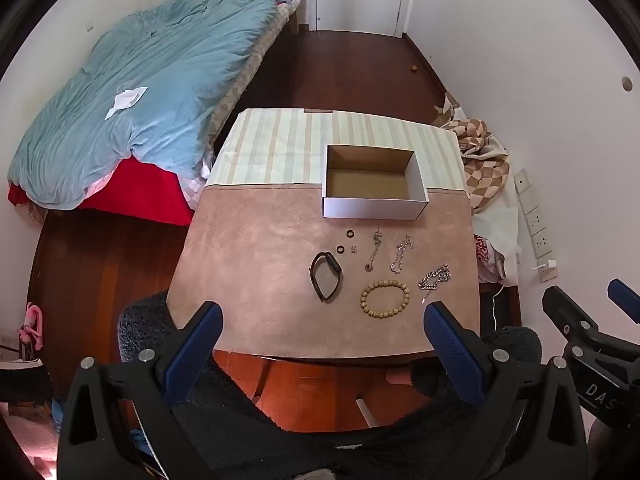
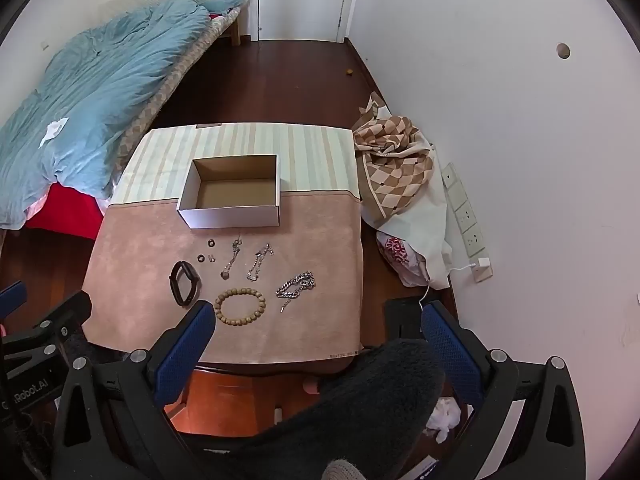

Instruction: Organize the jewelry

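Jewelry laid out on surface, box empty, nothing picked yet.

Bead bracelet (image 2: 239,306) sits nearest, just ahead of the right gripper (image 2: 316,320); box (image 2: 230,192) lies beyond it. Left gripper (image 1: 322,322) also near. Both sets of fingers apart, holding nothing; right arm looks closer.

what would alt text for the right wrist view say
Jewelry lies on a pink mat in front of an empty white box: a wooden bead bracelet, a black band, silver chains and small rings. The open right gripper hovers at the table's near edge.
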`<state>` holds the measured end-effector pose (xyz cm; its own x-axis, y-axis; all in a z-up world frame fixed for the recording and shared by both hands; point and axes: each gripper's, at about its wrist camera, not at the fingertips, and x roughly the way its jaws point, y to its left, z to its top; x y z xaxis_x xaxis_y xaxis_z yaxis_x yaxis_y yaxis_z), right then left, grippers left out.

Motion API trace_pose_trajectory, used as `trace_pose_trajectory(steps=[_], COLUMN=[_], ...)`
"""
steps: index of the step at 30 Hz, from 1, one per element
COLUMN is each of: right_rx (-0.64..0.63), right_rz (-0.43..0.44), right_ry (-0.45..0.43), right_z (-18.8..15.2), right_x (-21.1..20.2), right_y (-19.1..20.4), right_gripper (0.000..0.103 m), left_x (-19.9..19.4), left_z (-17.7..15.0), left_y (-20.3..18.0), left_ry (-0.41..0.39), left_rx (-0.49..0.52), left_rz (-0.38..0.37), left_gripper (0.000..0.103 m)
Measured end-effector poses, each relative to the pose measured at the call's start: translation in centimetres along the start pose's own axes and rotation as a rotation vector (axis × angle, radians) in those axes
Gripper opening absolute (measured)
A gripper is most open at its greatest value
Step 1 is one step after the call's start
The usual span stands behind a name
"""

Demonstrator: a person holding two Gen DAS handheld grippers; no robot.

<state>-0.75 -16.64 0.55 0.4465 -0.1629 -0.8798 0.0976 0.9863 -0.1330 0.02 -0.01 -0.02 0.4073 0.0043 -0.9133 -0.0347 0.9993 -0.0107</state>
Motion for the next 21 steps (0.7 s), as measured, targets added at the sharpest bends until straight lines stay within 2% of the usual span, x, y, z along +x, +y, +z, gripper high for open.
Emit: trace_pose_trajectory(steps=[21], right_rx=[-0.014], right_rz=[0.013], right_ry=[-0.017], right_z=[0.6], right_x=[-0.9], right_y=[-0.1], right_gripper=[0.103], left_x=[-0.8], left_z=[0.2], left_y=[-0.5], left_ry=[-0.016], left_rx=[-0.002], left_rz=[-0.015], left_gripper=[0.103])
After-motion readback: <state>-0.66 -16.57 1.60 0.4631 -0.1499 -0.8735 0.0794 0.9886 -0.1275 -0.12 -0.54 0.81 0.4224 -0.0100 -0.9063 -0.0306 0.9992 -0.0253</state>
